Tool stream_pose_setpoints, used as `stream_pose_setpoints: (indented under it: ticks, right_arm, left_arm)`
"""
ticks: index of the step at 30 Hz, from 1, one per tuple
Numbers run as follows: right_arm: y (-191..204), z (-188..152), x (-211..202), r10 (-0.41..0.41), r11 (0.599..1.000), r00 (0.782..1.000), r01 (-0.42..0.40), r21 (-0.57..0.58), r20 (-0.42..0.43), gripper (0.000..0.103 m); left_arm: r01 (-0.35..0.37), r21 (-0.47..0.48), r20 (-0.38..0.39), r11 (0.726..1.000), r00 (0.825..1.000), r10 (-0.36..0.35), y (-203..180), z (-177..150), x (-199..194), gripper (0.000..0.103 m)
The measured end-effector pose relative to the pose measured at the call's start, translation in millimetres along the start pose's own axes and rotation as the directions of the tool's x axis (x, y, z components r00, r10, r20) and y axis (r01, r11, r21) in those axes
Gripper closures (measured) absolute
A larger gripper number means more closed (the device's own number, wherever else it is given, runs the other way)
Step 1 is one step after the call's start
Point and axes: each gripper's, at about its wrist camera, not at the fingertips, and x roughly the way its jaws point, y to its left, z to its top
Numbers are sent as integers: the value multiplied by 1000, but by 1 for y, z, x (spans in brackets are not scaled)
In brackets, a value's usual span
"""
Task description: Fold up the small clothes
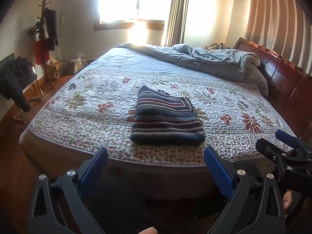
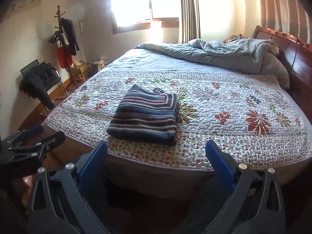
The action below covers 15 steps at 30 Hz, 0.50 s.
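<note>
Striped sweater (image 1: pixel 166 117), frame ctr, lies folded on bed quilt (image 1: pixel 224 105). Left hand-held gripper (image 1: pixel 156 160) & right hand-held gripper (image 2: pixel 156 156) both spread, empty, off bed. Fold looks done; nothing else visible to fold.

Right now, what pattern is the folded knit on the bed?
The folded knit has horizontal stripes in navy, grey-blue, red and cream. It shows best in the right wrist view.

The sweater (image 1: pixel 166 120) is coarse striped knit, matt. Under it, the quilt (image 1: pixel 224 105) is stitched, pebbly printed cloth. Beyond the sweater, the duvet (image 1: pixel 214 62) looks soft and the headboard (image 1: pixel 280 74) is glossy wood. Blue ribbed pads (image 1: pixel 219 172) sit on matt black plastic.
</note>
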Motion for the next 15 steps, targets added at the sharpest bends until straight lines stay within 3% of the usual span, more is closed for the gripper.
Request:
stream_pose_setpoints:
  ticks: [6, 15]
  right_arm:
    - [0, -8, 10, 3, 1000, 1000, -3, 2, -6, 3]
    - [1, -11, 24, 34, 999, 999, -34, 14, -8, 3]
  left_arm:
    - [25, -54, -15, 998, 1000, -26, 4, -10, 9, 4]
    - [-34, -43, -27, 998, 999, 33, 0, -19, 21, 4]
